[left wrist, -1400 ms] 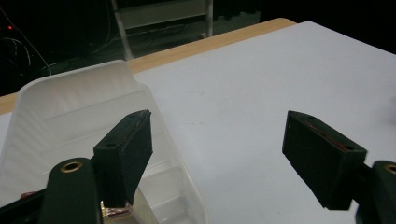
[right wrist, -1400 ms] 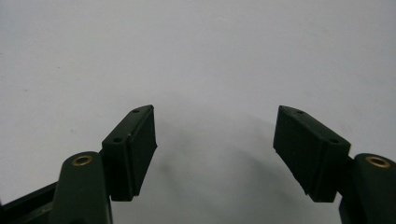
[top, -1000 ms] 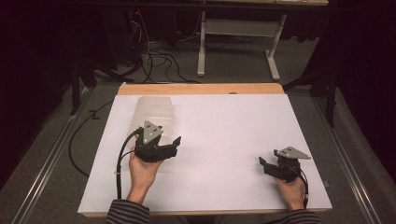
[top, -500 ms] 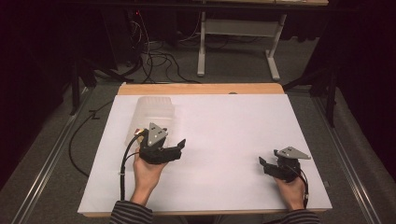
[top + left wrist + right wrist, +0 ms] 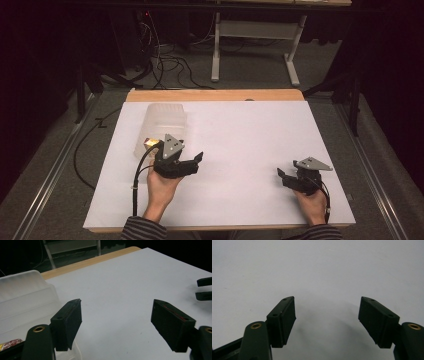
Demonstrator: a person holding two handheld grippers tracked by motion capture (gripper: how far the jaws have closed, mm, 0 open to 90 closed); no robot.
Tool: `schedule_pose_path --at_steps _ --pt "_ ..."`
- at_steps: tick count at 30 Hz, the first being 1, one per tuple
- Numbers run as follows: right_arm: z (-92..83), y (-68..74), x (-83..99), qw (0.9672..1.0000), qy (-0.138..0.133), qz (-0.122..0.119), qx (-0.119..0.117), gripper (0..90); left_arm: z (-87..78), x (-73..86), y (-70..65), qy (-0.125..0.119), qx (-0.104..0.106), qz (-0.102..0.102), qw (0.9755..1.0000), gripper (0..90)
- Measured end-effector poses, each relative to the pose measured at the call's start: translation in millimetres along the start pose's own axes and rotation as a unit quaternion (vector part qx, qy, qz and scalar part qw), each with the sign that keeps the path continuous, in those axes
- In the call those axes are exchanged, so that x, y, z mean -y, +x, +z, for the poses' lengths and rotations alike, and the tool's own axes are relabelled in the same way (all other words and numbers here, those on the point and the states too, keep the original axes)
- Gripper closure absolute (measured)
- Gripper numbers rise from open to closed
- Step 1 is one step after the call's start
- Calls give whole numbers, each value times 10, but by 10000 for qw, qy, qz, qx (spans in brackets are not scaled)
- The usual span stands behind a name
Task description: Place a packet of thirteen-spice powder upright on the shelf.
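High view: a table (image 5: 240,95) covered by a white sheet (image 5: 250,150) is seen from above, with a wooden edge left bare along the far side.
Left gripper: the left gripper (image 5: 196,161) is held in the left hand (image 5: 162,187) over the left part of the sheet, just in front of the box; its jaws are pointed toward the right side of the table.
Left jaws: in the left gripper view the left gripper (image 5: 116,322) is seen with its jaws spread wide apart and nothing between them but white sheet.
Right gripper: the right gripper (image 5: 280,175) is held in the right hand (image 5: 312,205) near the front right corner of the sheet, well apart from the left one.
Right jaws: in the right gripper view the right gripper (image 5: 327,315) is seen spread wide, with bare sheet between the jaws.
Plastic box: a translucent plastic box (image 5: 160,127) is set at the far left of the sheet; in the left gripper view it is seen just beside the left-hand jaw.
Box contents: a small red and yellow item (image 5: 10,343) is seen through the box wall; what it is cannot be told.
Floor: cables (image 5: 165,60) and a white table frame (image 5: 255,45) are seen beyond the table.
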State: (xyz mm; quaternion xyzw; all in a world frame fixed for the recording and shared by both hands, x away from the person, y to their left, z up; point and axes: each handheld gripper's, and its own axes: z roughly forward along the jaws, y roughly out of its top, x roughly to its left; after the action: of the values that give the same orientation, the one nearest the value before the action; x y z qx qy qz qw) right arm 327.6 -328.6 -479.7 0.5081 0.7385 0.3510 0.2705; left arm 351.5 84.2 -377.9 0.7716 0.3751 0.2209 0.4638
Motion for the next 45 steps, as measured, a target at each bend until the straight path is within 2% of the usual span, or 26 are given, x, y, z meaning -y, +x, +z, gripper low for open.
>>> schedule_pose_path --at_steps 14,20,26,45 --pt "1 4 0 10000 16 7 10 304 48 57 -75 -11 138 -56 9999 255" --pt "1 3 -1 10000 20 14 8 304 78 72 -110 14 129 -16 9999 256" --pt "1 3 -1 10000 18 15 9 304 117 97 -167 25 217 -15 9998 256" --pt "-1 3 1 10000 10 -3 9 304 273 249 -300 137 485 -189 9986 256"
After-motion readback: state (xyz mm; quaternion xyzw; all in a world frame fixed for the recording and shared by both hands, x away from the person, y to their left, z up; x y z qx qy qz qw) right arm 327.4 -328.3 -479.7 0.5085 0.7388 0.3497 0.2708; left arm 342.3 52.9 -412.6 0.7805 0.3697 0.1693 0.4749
